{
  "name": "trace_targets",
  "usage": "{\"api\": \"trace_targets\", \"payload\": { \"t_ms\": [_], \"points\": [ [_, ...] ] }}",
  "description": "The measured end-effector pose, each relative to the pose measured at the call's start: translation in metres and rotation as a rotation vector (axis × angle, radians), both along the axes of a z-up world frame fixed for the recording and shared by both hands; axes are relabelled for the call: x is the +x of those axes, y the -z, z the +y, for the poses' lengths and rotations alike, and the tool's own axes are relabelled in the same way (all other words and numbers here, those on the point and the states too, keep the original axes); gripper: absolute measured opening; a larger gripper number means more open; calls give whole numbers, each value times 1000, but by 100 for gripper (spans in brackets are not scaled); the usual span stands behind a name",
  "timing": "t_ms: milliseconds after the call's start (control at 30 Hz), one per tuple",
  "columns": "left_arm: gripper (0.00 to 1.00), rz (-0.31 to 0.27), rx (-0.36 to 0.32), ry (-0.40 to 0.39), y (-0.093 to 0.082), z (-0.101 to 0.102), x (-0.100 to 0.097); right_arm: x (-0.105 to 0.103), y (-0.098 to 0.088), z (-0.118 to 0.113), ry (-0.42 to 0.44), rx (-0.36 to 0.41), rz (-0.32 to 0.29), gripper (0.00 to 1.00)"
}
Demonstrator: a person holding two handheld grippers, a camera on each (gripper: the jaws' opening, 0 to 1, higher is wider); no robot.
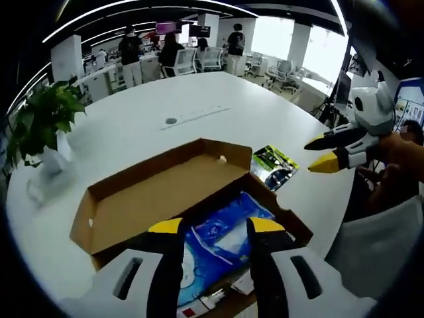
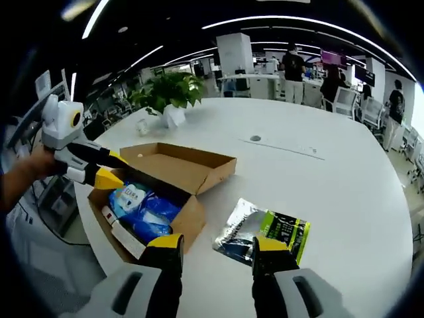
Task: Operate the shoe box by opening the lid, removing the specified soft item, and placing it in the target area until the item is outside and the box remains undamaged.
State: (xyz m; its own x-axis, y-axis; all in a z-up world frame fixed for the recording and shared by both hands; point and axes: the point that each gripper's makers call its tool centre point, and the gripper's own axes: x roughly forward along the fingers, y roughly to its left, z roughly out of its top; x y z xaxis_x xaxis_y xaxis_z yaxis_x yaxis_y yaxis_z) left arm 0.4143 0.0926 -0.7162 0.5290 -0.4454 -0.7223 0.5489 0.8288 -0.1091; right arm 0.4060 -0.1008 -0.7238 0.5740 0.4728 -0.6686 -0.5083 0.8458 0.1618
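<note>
Open-plan office w/ dark ceiling, long light strips (image 2: 291, 20). Big white round table (image 1: 199, 106), potted plant (image 2: 169, 93) at its edge. Desks, office chairs (image 1: 185, 61) behind; people standing, bright windows (image 1: 278, 36), prob. daylight.

Large white rounded worktop (image 2: 344, 199). Open cardboard shoe box (image 2: 192, 173) near one edge, lid flapped back flat toward centre; blue soft pack (image 2: 142, 209) inside. Green/black foil packet (image 2: 265, 232) flat on worktop just beside box, apart from it. Potted plant (image 2: 169, 93) w/ white pot at far edge, well apart from box. Small round grommet (image 2: 255, 138) approx mid-worktop.
</note>
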Motion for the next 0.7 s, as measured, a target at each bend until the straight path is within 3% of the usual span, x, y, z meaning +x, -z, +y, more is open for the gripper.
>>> {"api": "trace_targets", "payload": {
  "t_ms": [367, 700],
  "points": [
    [38, 7, 10, -107, 6, 63, -16, 0, -11, 57, -84, 26, -13, 38],
    [39, 21, 22, -189, 16, 105, -40, -7, -2, 108, -167, 35, 9, 38]
  ]
}}
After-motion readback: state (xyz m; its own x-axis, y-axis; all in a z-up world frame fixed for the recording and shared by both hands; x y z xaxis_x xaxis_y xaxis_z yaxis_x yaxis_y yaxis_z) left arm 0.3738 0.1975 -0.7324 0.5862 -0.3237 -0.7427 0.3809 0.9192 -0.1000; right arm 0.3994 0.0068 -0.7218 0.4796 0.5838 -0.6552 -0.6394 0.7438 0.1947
